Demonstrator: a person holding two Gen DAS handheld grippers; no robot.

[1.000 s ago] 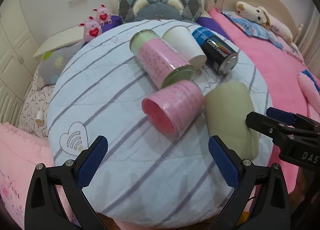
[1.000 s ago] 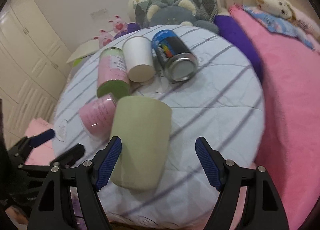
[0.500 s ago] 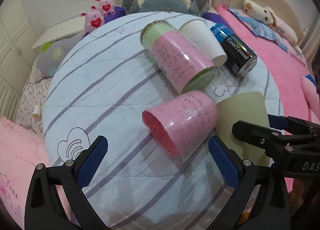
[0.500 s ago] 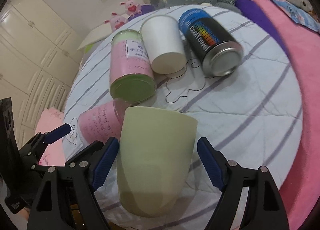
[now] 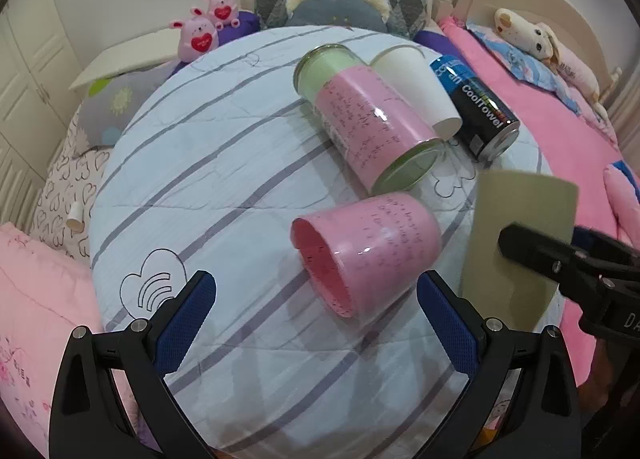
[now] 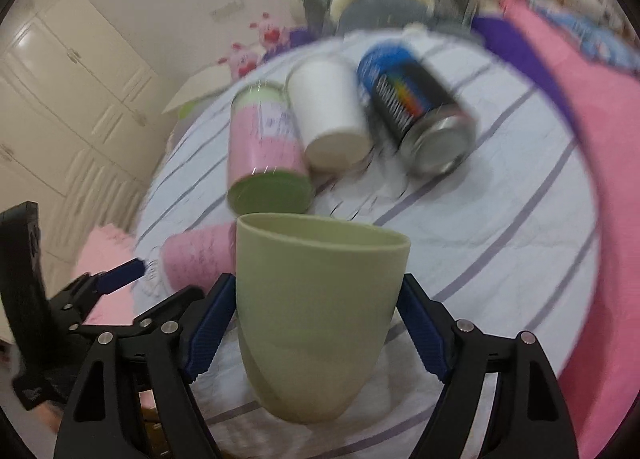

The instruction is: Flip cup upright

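My right gripper (image 6: 316, 323) is shut on a pale green cup (image 6: 316, 319), its blue pads against both sides. The cup is lifted and tilted nearly upright, rim up. In the left wrist view the green cup (image 5: 520, 219) shows at the right with the right gripper (image 5: 560, 263) on it. My left gripper (image 5: 316, 323) is open and empty, low over the round table (image 5: 200, 163), just in front of a pink cup (image 5: 368, 251) lying on its side with its mouth toward me.
A pink-labelled glass jar (image 5: 368, 123), a white paper cup (image 5: 416, 91) and a black can (image 5: 476, 107) lie on their sides at the table's far right. Pillows and plush toys (image 5: 200, 31) are behind. A pink bed (image 5: 560, 107) runs along the right.
My right gripper closed on the green cup and lifted it, turning it from lying on its side to nearly upright. My left gripper moved closer to the pink cup and stayed open.
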